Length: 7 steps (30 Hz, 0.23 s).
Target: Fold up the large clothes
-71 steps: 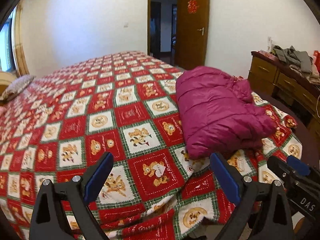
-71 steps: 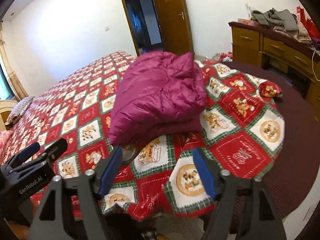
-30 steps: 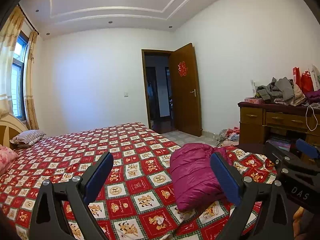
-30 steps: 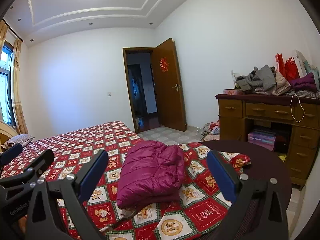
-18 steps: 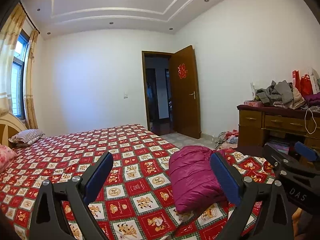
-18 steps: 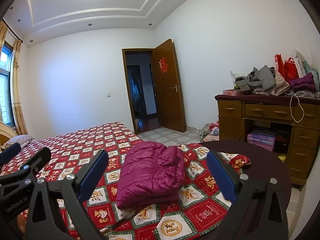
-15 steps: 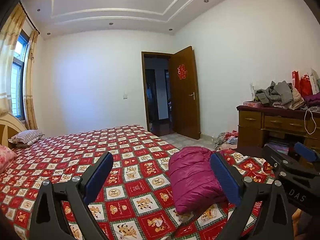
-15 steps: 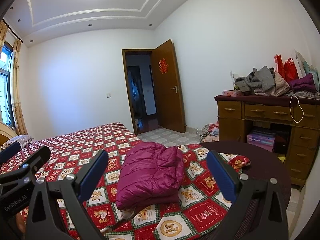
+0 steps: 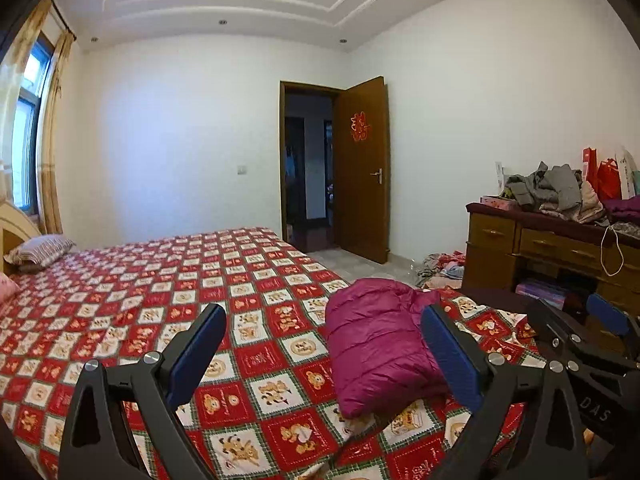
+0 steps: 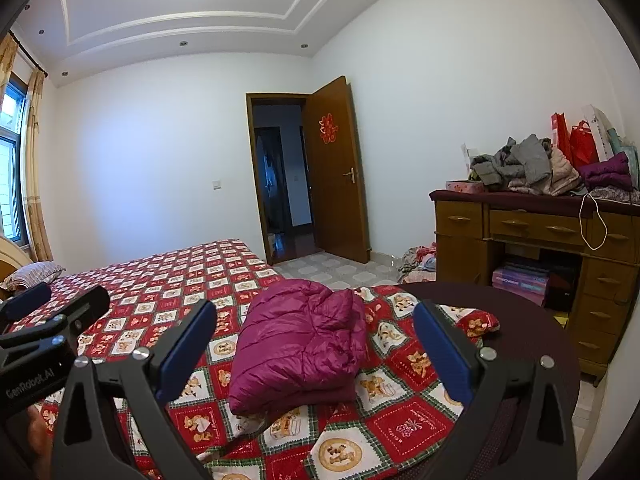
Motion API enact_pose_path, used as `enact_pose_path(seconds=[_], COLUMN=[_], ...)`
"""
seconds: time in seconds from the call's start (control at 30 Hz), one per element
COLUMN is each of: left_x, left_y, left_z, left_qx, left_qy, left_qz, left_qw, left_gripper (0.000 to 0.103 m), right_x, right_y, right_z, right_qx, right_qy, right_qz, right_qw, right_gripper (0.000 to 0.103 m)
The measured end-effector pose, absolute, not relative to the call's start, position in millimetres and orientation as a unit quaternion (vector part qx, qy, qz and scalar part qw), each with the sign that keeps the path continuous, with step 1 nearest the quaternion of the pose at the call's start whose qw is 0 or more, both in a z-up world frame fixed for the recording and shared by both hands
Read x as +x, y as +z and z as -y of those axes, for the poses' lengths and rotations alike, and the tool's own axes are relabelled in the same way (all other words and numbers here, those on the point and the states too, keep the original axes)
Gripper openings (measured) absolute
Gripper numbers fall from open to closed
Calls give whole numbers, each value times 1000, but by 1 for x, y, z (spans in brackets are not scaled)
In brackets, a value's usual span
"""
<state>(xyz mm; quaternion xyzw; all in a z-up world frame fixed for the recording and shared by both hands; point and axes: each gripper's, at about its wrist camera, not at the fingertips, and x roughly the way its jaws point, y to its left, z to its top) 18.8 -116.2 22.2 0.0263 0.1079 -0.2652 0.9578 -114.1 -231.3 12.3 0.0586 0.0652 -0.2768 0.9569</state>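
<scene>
My left gripper (image 9: 324, 356) sits with its blue pads spread wide and nothing between them, low in the frame of its own view, and my right gripper (image 10: 314, 354) is the same in its view: released, empty, raised level over the near edge of the bed. I read that as hands-off on purpose, since neither claw touches any cloth. Just beyond the pads lies the magenta puffer jacket (image 10: 300, 344), right of centre in the left view and dead centre in the right view, folded into a compact bundle that rests on the red patchwork bedspread (image 9: 160, 292) near the bed's near right corner. To me the fold looks finished and the bundle parked where it can be lifted easily. Further out, at the right edge of both views, a heap of clothes (image 10: 528, 168) is piled on the wooden dresser (image 10: 520, 232), probably the supply for the next garment. More cloth lies on the floor by the open door (image 10: 340, 172).
</scene>
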Motion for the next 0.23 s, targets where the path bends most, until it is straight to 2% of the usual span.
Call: enact_pose_path(seconds=[0.23], left_x=[23], left_y=[21], left_z=[115], left_qx=[31], left_qy=[-252], left_qz=[-106], left_qw=[961], left_gripper=[98], right_x=[-111], right_y=[9], right_z=[234], right_qx=[62], right_qy=[-275], right_qz=[-77], right_qw=[956], right_gripper=[101])
